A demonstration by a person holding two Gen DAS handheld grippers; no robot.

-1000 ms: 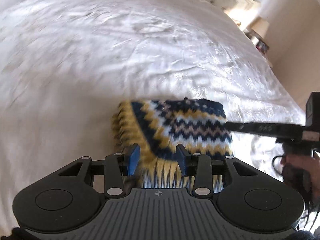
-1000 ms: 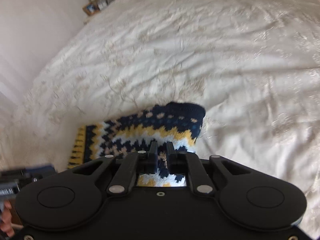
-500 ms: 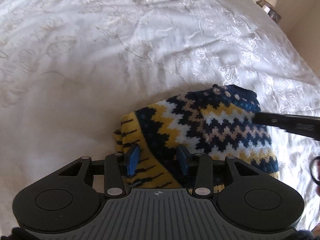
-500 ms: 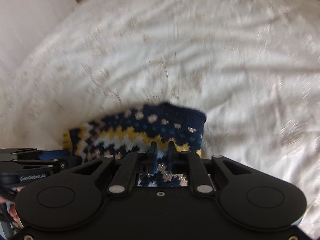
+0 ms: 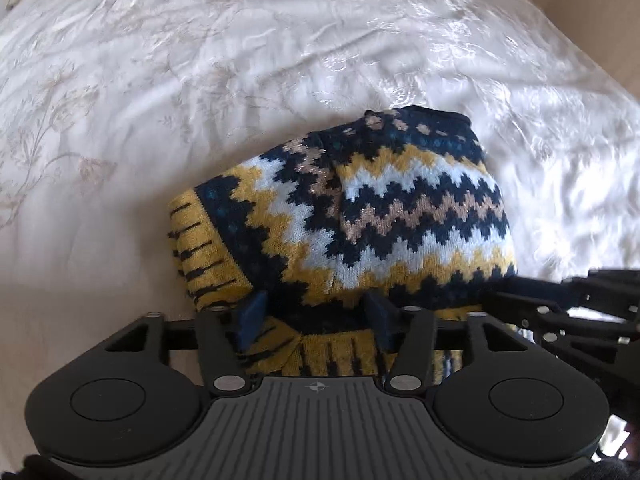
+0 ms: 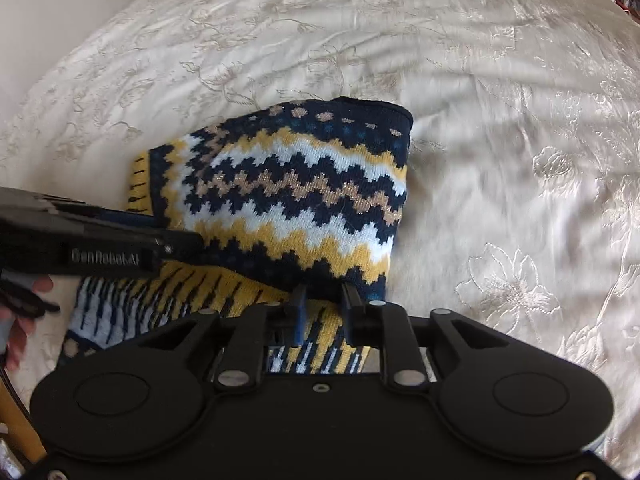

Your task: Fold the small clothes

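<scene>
Cream embroidered floral bedspread on bed, zigzag knit sweater folded upon it, left gripper spread over sweater hem, right gripper narrowly parted astride fold edge, "GenRobot.AI" lettering on left gripper body.

text: "GenRobot.AI" | on: side of left tool | other text: none legible

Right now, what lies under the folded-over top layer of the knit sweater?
Under the knit sweater fold, its own striped lower layer shows near the right gripper, on the white bedspread. The rest is covered.
</scene>
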